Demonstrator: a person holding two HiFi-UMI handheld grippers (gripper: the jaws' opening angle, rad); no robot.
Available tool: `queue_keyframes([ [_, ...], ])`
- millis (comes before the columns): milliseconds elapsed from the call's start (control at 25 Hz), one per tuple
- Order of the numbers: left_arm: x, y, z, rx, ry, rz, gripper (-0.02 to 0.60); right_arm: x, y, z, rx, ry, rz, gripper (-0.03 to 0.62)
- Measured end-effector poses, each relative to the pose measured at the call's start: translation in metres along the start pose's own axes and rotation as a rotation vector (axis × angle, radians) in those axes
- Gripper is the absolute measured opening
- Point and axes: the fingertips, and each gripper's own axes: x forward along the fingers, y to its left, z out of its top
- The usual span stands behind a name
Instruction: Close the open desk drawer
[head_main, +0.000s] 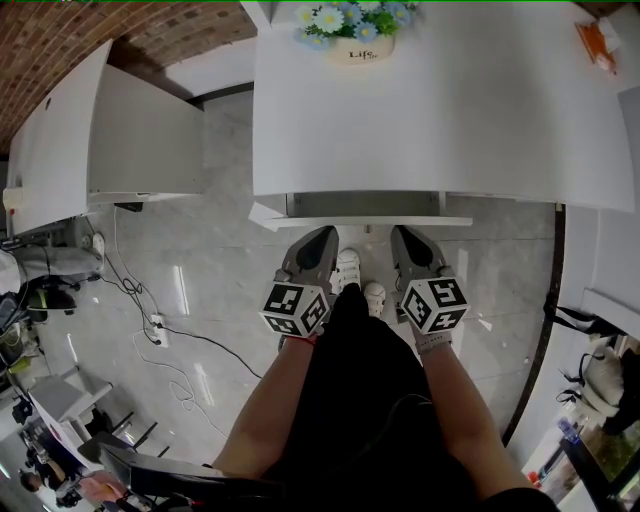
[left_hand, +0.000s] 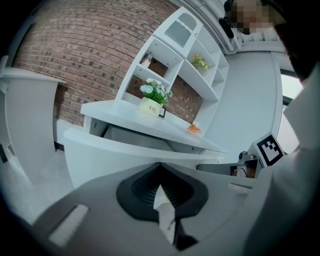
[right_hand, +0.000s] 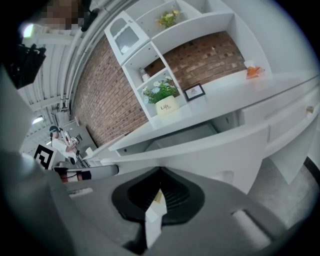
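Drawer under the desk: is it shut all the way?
No, the drawer sticks out from under the desk, with its inside showing.

Your left gripper (head_main: 325, 234) and right gripper (head_main: 400, 233) have grey shells, dark ribbed fingers (left_hand: 144, 188), and a cube (head_main: 296, 308) of black-and-white square markers each. You're wearing black clothes (head_main: 362, 400) and white shoes (head_main: 347, 268).
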Motion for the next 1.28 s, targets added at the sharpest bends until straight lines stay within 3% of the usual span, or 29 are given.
queue_keyframes([
  [1280,0.042,0.021,0.027,-0.001,0.020,-0.030,0.003,0.040,-0.016,0.031,0.023,-0.034,-0.011,0.002],
])
